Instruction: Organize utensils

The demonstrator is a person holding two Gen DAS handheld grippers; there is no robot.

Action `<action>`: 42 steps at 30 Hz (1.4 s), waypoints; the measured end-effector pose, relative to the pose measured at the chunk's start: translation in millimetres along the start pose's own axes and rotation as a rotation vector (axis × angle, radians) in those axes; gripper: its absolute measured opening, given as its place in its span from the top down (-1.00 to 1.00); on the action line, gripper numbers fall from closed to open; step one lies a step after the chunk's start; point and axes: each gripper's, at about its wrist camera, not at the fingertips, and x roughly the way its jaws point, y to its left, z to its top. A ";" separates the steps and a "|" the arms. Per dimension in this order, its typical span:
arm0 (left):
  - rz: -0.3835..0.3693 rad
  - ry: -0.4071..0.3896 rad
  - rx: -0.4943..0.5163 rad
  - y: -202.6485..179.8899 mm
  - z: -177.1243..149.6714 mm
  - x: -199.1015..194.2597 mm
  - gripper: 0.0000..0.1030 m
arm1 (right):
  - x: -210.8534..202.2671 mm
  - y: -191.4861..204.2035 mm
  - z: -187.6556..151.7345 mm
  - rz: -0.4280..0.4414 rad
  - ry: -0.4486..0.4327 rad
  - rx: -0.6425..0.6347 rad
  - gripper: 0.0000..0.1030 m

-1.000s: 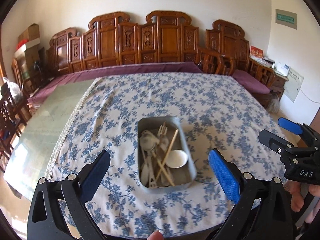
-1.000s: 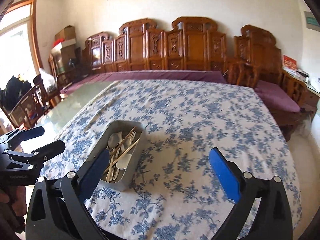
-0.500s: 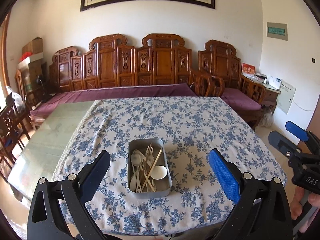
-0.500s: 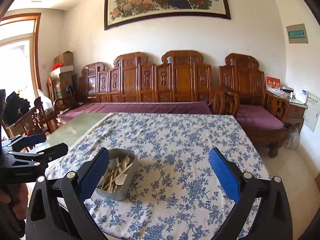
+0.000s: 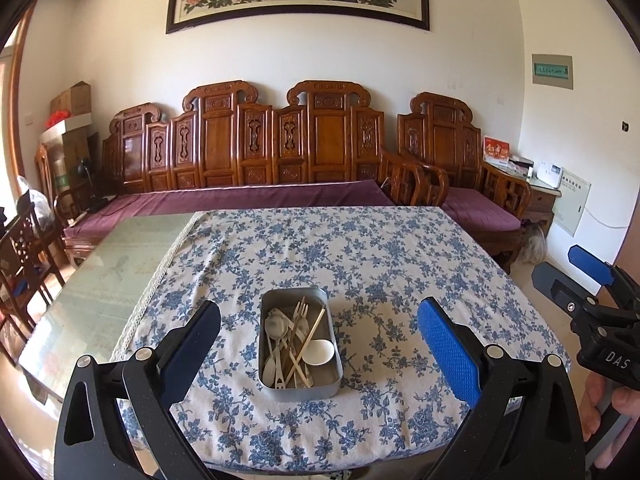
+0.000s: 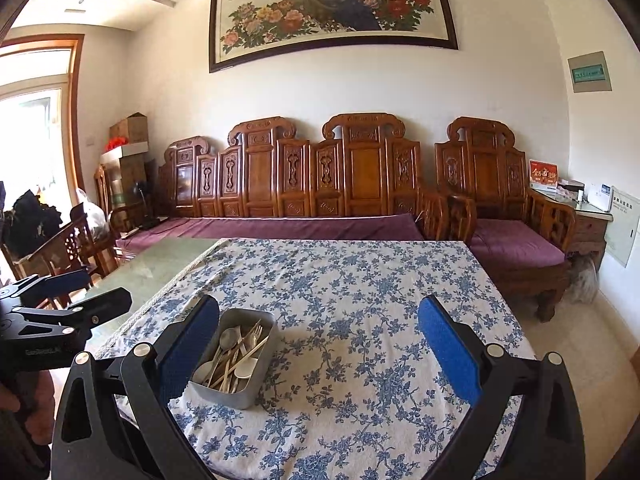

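A grey metal tray point(image 5: 299, 390) sits near the front edge of the table on a blue floral cloth point(image 5: 360, 264). It holds metal spoons point(image 5: 274, 330), a fork point(image 5: 298, 312), wooden chopsticks point(image 5: 308, 340) and a white ceramic spoon point(image 5: 318, 352). The tray also shows in the right wrist view point(image 6: 244, 394). My left gripper point(image 5: 318, 344) is open and empty, held back from the table and above the tray. My right gripper point(image 6: 318, 344) is open and empty, to the right of the tray.
The cloth covers the right part of a glass-topped table point(image 5: 112, 276). A carved wooden bench with purple cushions point(image 5: 248, 196) stands behind it. Wooden chairs point(image 5: 24, 256) stand at the left. The right gripper appears in the left wrist view point(image 5: 592, 292).
Both grippers have pulled back and up from the table, so the tray looks smaller and farther. Both stay open and empty. The utensils in the tray have not moved.
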 end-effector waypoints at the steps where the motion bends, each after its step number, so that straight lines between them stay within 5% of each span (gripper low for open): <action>1: -0.001 0.000 0.000 0.2 -0.3 0.0 -0.85 | 0.0 -0.1 0.0 -0.002 0.000 0.000 -0.95; 42: -0.009 -0.023 0.007 -3.7 1.6 -10.0 -0.85 | 3.1 2.4 2.1 -0.004 -0.007 0.009 -0.95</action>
